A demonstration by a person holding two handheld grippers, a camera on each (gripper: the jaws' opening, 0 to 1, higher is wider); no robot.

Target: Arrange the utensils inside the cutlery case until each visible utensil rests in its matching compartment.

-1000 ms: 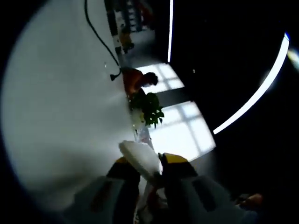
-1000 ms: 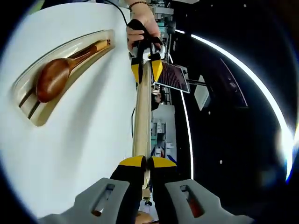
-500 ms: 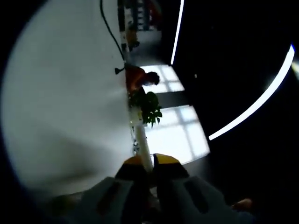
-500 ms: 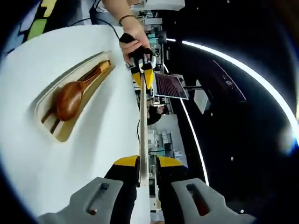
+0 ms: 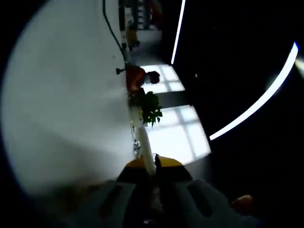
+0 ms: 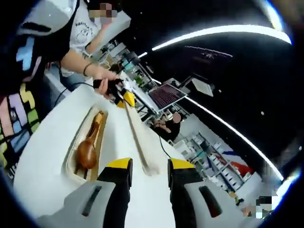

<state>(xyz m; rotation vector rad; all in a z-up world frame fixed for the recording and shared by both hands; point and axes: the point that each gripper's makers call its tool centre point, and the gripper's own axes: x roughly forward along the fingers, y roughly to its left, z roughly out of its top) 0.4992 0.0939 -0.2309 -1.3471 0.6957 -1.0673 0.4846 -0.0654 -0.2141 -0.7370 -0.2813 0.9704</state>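
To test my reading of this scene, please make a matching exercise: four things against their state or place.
Things:
1. wooden spoon
2. left gripper
3. right gripper
4. laptop

States or places:
a. open
b. lying in the cutlery case
c. beyond the table, screen lit
d. shut on the pale lid

Pairs: 1-b, 2-d, 3-a, 4-c.

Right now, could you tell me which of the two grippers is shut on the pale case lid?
The left gripper, held in the person's hand, is shut on the far end of the lid. The right gripper stands open with the lid's near end between its jaws.
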